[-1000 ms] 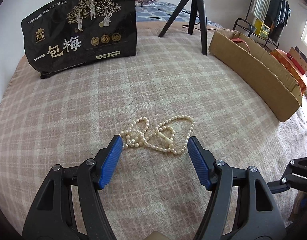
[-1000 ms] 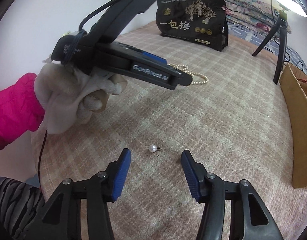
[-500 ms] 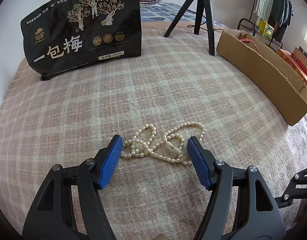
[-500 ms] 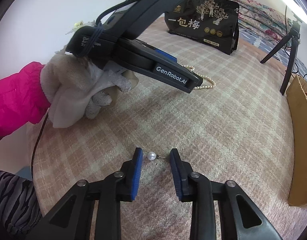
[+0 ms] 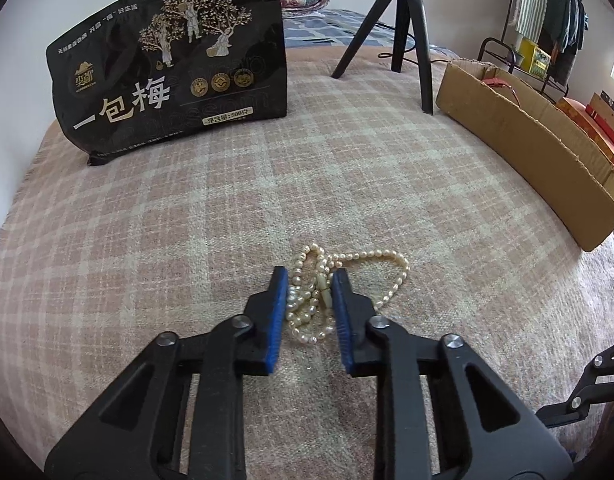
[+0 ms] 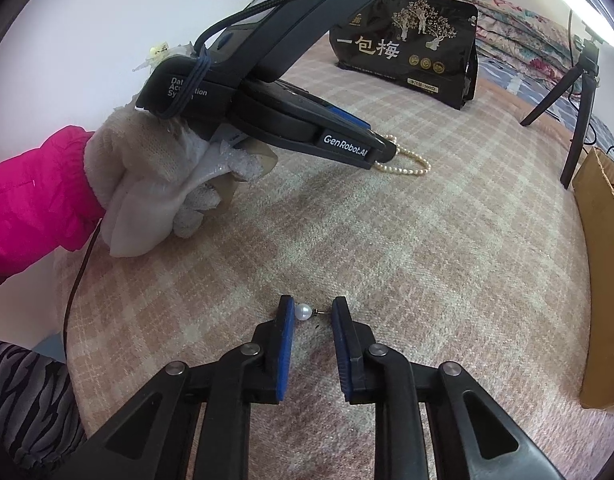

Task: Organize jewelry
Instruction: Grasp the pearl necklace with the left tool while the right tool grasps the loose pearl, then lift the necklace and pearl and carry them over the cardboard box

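A cream pearl necklace [image 5: 399, 276] lies bunched on the plaid blanket [image 5: 147, 240]. My left gripper [image 5: 310, 276] is closing on it, and its blue pads squeeze the gathered strands while one loop hangs out to the right. From the right wrist view, the left gripper [image 6: 387, 150] points down at the necklace [image 6: 411, 170], held by a white-gloved hand [image 6: 147, 184]. A pearl stud earring [image 6: 303, 312] lies crosswise between the jaws of my right gripper [image 6: 311, 304], which is closing too. The pearl rests against the left pad and the pin reaches the right pad.
A black printed pouch [image 5: 175, 60] stands at the far left of the blanket. A black tripod [image 5: 407, 20] stands behind, and a long cardboard box [image 5: 527, 136] runs along the right edge. A clothes rack [image 5: 547, 20] is beyond it.
Both grippers narrowed from wide open. The left jaws gathered the spread necklace into a bunch. The right jaws came in against the earring. Neither hand shifted much.
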Available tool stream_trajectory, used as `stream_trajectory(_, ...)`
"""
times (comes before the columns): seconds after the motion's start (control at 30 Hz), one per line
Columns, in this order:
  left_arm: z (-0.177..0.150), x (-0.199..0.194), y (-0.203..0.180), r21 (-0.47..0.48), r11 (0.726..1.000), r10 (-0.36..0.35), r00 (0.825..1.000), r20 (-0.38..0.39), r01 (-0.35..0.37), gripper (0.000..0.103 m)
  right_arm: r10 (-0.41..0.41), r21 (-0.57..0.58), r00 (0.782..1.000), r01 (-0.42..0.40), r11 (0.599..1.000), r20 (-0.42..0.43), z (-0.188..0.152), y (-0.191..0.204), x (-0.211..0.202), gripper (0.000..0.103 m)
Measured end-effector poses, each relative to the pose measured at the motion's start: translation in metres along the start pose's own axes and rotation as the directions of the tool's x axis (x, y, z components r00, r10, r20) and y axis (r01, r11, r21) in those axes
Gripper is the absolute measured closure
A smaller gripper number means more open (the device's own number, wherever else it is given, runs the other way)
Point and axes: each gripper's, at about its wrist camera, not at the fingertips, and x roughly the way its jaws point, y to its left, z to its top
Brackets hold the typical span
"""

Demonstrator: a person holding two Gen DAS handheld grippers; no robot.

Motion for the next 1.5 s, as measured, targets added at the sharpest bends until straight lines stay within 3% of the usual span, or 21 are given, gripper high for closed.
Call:
stream_trajectory(0.17, -0.001, -0.004, 0.004, -0.011, 1.000, 0.003, 1.000, 0.009, -0.003, 0.096, -0.003, -0.001, 1.000, 0.003, 1.000, 0.007, -0.001, 0.002, -0.003, 0.085)
stream_trajectory(0.9, 0.012, -0.067, 0.009, -0.028, 0.999, 0.024, 0.991, 0.132, -0.020, 0.101, -0.061, 0.069, 0.994, 0.055, 0.996, 0.090, -0.005, -0.007, -0.054, 0.085)
stream_trajectory(1.1, 0.016, -0.078, 0.017, -0.072, 0.997, 0.023, 0.989, 0.145, -0.013, 0.101, -0.082, 0.092, 0.991, 0.072, 0.993, 0.110, -0.011, -0.012, -0.071, 0.085)
stream_trajectory(1.5, 0.050, -0.127, -0.002, -0.028, 0.999, -0.022, 0.968, 0.249, 0.030, 0.101, -0.183, 0.160, 0.972, 0.159, 0.974, 0.146, -0.021, -0.042, -0.121, 0.085)
